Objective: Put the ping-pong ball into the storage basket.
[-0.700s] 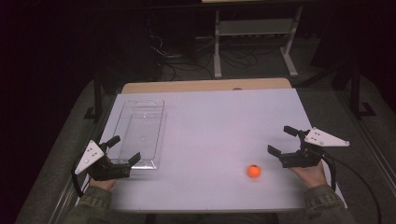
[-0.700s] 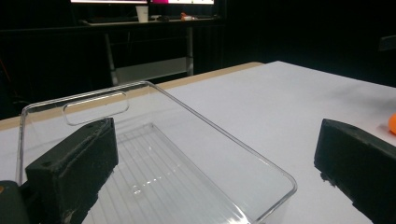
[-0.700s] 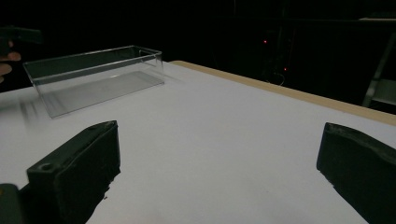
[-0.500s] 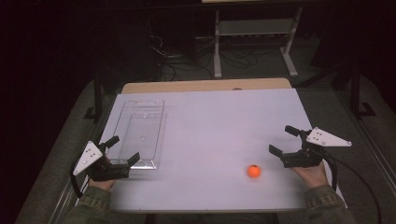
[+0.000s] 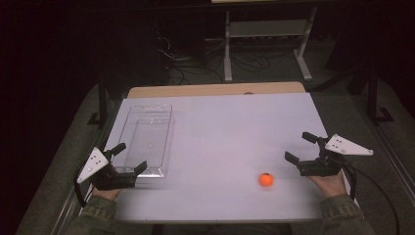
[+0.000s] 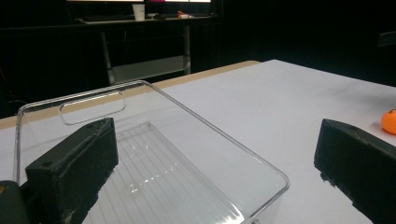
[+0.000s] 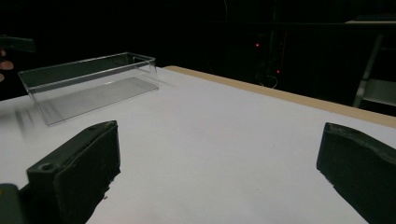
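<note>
Orange ball (image 5: 265, 179), small and round, lies on the white rectangular table (image 5: 230, 127) near its front edge, just left of the right gripper (image 5: 301, 149), touched by neither jaw. That black two-jaw tool, held in the person's right hand (image 5: 331, 182), has its jaws spread wide apart with nothing between them, hovering low over the table well to the right of the clear plastic rectangular bin (image 5: 147, 139). The left gripper (image 5: 131, 157), in the left hand (image 5: 107, 191), is likewise spread wide, its jaws straddling the bin's near right corner. In the left gripper view one jaw sits over the bin's interior (image 6: 154, 172), the other outside it, with the ball (image 6: 389, 121) beyond.
</note>
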`<state>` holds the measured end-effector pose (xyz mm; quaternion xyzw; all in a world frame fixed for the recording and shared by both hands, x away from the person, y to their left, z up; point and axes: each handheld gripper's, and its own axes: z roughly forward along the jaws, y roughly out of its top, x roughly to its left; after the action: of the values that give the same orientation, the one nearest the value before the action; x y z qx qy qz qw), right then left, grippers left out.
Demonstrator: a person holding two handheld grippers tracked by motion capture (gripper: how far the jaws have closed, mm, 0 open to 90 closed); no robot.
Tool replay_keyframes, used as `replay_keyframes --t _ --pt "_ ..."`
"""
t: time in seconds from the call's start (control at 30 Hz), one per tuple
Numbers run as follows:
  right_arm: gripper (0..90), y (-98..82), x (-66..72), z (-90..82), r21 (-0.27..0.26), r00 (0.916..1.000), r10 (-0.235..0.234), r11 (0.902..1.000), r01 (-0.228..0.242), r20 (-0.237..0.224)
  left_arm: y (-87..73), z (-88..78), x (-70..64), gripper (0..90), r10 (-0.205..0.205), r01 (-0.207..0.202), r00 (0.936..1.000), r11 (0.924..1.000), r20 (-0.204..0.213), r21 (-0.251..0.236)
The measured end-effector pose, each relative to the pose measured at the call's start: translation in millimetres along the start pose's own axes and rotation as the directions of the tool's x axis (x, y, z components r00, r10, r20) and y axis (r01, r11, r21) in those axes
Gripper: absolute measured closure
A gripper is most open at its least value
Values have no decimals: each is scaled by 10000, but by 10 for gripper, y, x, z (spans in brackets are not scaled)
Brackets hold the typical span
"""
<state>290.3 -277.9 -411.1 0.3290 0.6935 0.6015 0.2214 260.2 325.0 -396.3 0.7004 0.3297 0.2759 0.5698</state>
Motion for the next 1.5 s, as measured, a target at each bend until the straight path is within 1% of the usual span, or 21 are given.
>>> replay_keyframes --t 0.1,0.17,0.3,0.47,0.63,0.83,0.97,1.27,1.47,1.5 --pt "0 2 -7 -14 -117 10000 14 9999 -13 50 22 3 -15 0 110 -111 9999 9999 82 91" --pt "0 3 -6 -16 -145 10000 55 9999 -54 71 34 11 -30 0 251 -254 9996 9995 135 196" --pt "0 1 -10 -18 -165 9999 74 9998 -72 69 73 41 -55 0 385 -396 9987 9987 328 328" --pt "0 3 -13 -24 -220 10000 72 9997 -71 56 112 67 -74 0 460 -478 9979 9981 465 385" --pt "0 3 -14 -25 -269 9999 122 9996 -122 15 139 94 -104 0 652 -685 9960 9962 611 530" --pt "0 2 -12 -23 -274 10000 53 9996 -52 26 163 119 -112 0 699 -744 9951 9952 699 639" --pt "0 2 -10 -21 -288 10000 58 9996 -58 15 201 145 -128 0 780 -840 9936 9938 821 727" --pt "0 4 -11 -25 -331 10000 39 9994 -38 26 294 223 -174 0 1047 -1165 9877 9882 1158 998" --pt "0 4 -12 -27 -348 10000 36 9994 -34 45 337 267 -199 0 1178 -1337 9838 9843 1353 1148" --pt "0 4 -10 -24 -331 10000 26 9994 -24 54 347 273 -202 0 1146 -1309 9836 9848 1396 1137"
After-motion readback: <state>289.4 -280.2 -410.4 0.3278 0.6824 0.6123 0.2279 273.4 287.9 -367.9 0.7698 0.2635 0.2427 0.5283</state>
